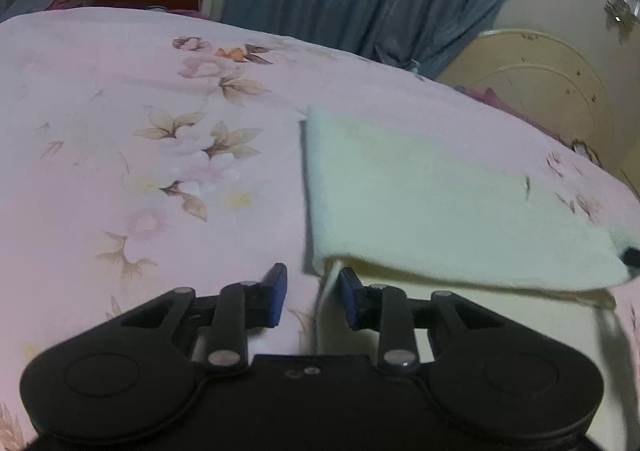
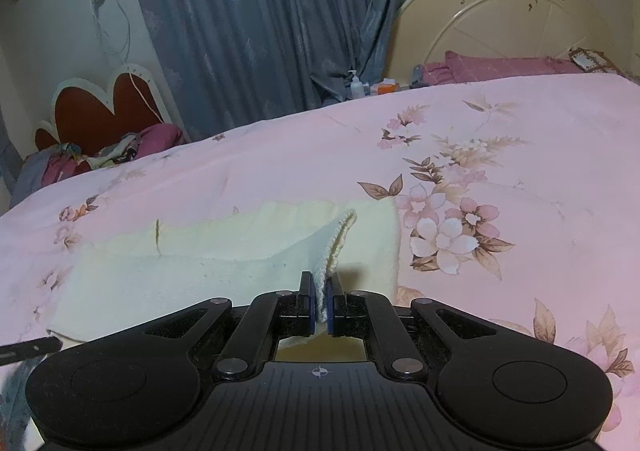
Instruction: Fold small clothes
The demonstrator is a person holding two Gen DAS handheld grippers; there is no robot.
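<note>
A cream knitted garment (image 1: pixel 440 203) lies partly folded on the pink floral bedspread (image 1: pixel 140 131). My left gripper (image 1: pixel 312 295) is open at the garment's near left corner; the lower layer's edge runs between its blue pads, and the folded top layer lies just beyond them. In the right wrist view the garment (image 2: pixel 180 275) spreads to the left. My right gripper (image 2: pixel 319 305) is shut on a lifted ribbed edge of it (image 2: pixel 340 239).
Blue curtains (image 2: pixel 260 31) hang behind the bed. A cream round headboard (image 2: pixel 500 19) and purple bedding (image 2: pixel 500 65) are at the far right. A red scalloped headboard (image 2: pixel 100 111) with piled clothes is at the far left. Bottles (image 2: pixel 356 85) stand by the curtain.
</note>
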